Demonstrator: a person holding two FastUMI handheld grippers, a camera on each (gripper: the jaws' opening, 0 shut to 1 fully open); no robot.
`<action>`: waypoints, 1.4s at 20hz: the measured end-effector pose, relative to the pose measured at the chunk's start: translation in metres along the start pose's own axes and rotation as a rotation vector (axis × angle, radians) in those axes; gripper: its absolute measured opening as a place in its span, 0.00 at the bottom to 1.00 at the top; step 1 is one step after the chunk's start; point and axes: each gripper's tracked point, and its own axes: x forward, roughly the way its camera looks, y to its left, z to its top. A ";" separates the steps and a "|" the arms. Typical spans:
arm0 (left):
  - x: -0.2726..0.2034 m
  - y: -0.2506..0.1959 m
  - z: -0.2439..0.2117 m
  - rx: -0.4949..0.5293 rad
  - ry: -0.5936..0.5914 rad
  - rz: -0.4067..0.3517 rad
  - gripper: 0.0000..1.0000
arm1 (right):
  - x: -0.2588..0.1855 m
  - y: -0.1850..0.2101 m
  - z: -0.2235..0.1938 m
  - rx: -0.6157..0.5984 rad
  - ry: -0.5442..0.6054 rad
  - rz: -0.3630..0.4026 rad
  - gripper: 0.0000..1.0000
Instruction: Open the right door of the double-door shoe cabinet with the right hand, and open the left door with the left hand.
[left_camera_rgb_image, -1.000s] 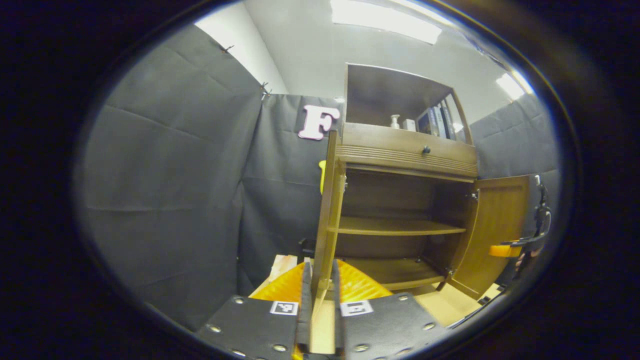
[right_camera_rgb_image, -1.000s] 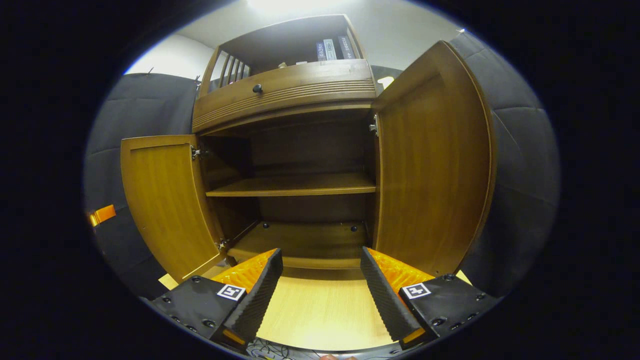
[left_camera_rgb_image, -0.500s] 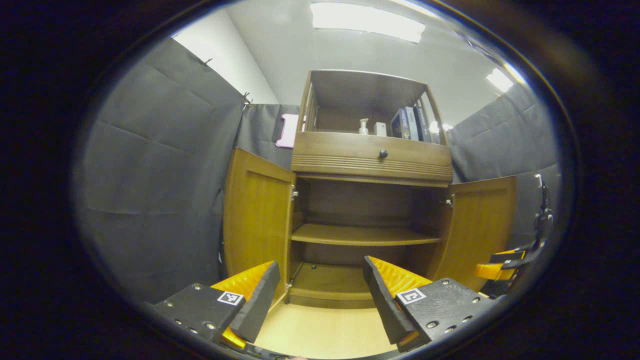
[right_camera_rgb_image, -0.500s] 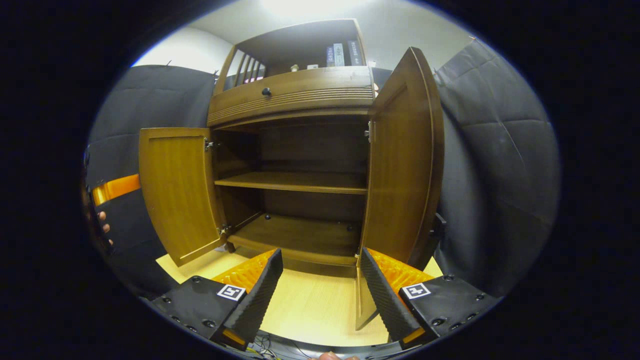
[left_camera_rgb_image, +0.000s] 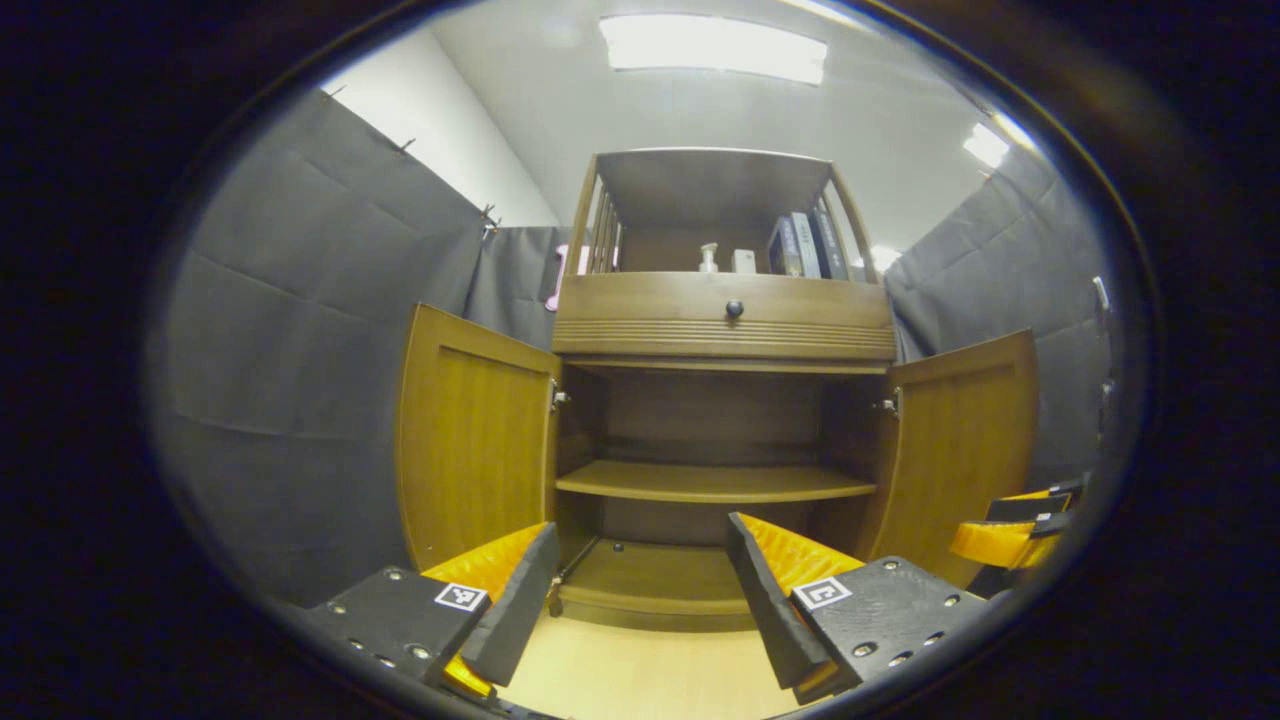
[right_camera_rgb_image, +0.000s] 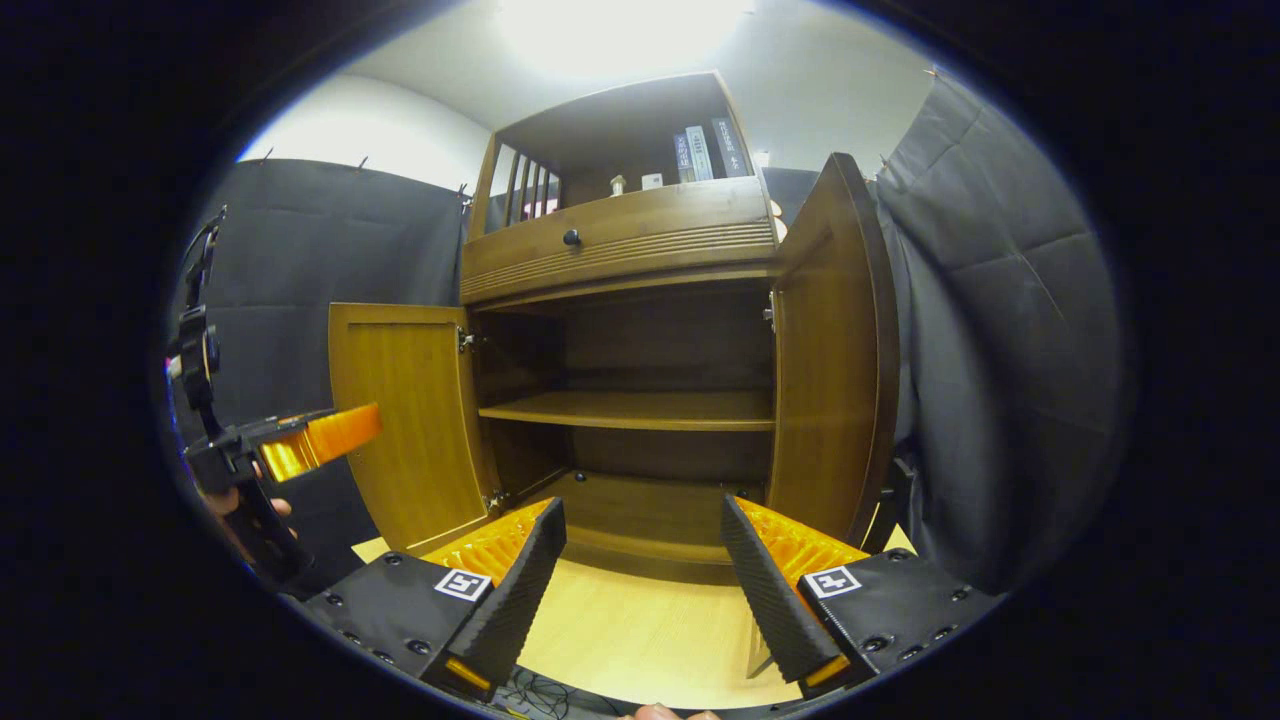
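Note:
The wooden shoe cabinet stands with both doors swung out. In the left gripper view the left door (left_camera_rgb_image: 470, 440) and right door (left_camera_rgb_image: 960, 440) flank bare inner shelves (left_camera_rgb_image: 710, 482). My left gripper (left_camera_rgb_image: 641, 527) is open in front of the cabinet, touching nothing. My right gripper (left_camera_rgb_image: 1010, 530) shows at the right edge, beside the right door. In the right gripper view my right gripper (right_camera_rgb_image: 642, 503) is open and empty, near the right door (right_camera_rgb_image: 830, 380). The left door (right_camera_rgb_image: 410, 420) stands open too, with the left gripper (right_camera_rgb_image: 320, 440) in a hand (right_camera_rgb_image: 240, 505) beside it.
A drawer with a dark knob (left_camera_rgb_image: 734, 309) sits above the doors. An open top shelf holds books (left_camera_rgb_image: 800, 245) and a small bottle (left_camera_rgb_image: 708, 257). A pale wooden floor board (left_camera_rgb_image: 640, 670) lies before the cabinet. Black cloth walls close in on both sides.
My left gripper was shut on the left door's edge; it has let go, opened and drawn back to face the cabinet. The right gripper has shifted, and the left gripper has come into its view.

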 end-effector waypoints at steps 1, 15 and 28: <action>0.000 0.001 0.000 -0.005 0.000 0.013 0.95 | 0.000 0.001 0.000 0.005 -0.004 -0.002 0.92; 0.005 0.012 -0.044 -0.073 0.057 -0.061 0.95 | 0.025 0.010 -0.020 0.009 0.065 -0.088 0.98; 0.013 0.085 -0.118 -0.093 0.100 -0.014 0.95 | 0.031 0.007 -0.032 -0.110 0.141 -0.195 0.97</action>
